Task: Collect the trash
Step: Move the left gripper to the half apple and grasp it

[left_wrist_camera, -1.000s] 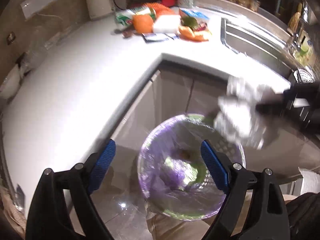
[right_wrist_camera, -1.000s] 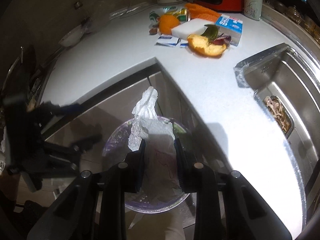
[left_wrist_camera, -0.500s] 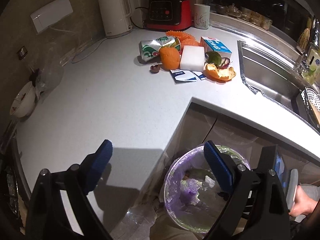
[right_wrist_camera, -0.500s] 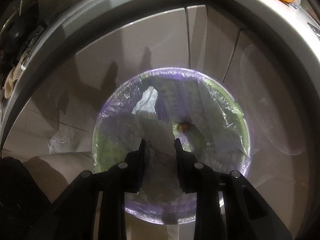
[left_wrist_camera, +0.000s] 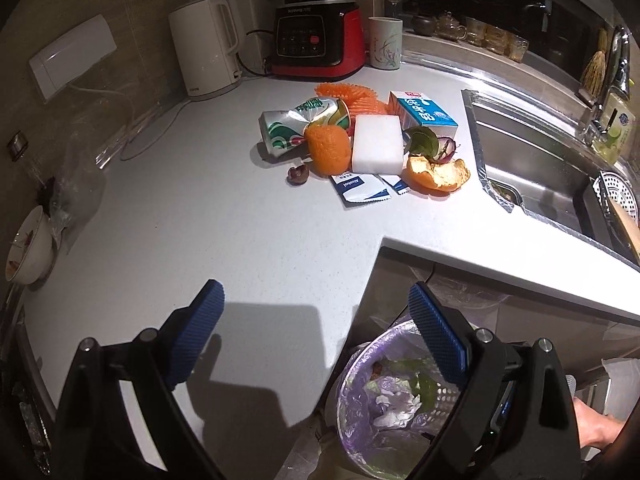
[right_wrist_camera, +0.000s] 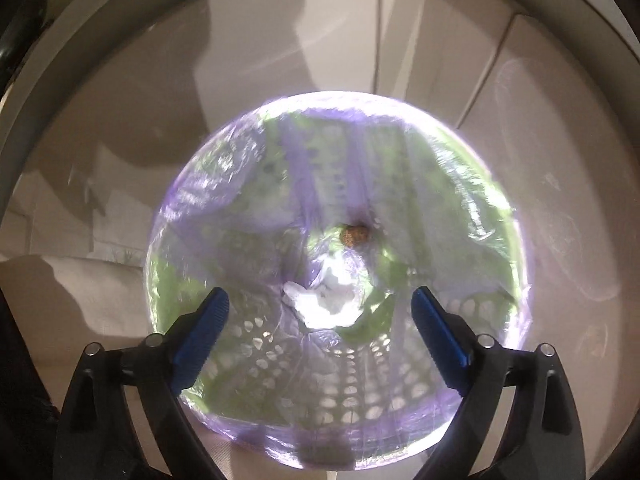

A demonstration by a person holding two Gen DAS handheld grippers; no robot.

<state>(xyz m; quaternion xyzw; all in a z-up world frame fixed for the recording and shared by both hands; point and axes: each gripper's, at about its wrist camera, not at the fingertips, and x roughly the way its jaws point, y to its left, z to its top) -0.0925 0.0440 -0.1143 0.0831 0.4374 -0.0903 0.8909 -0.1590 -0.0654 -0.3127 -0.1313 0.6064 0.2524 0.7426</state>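
Two tools are in my views, and both stand wide with nothing between the pads. My right tool [right_wrist_camera: 320, 328] points down into the one trash bin [right_wrist_camera: 460, 184], a green perforated basket lined with a purple bag; its jaws have just been opening, and the white crumpled paper [right_wrist_camera: 324, 304] lies at the bottom of the bin, below the pads and apart from them. One small brown lump [right_wrist_camera: 354, 235] lies just beside the paper. My left tool [left_wrist_camera: 316, 336] hangs over the corner of the white counter [left_wrist_camera: 220, 232], with the same bin under its right pad.

On the counter I count one pile of trash: one crushed can [left_wrist_camera: 296, 124], one orange piece [left_wrist_camera: 328, 150], one white block [left_wrist_camera: 378, 144], one milk carton [left_wrist_camera: 424, 114], one orange peel [left_wrist_camera: 436, 174], two alcohol sachets [left_wrist_camera: 358, 188], and one small dark shell [left_wrist_camera: 297, 174]. Behind stand one kettle [left_wrist_camera: 204, 48], one red blender [left_wrist_camera: 316, 36] and one cup [left_wrist_camera: 385, 42].
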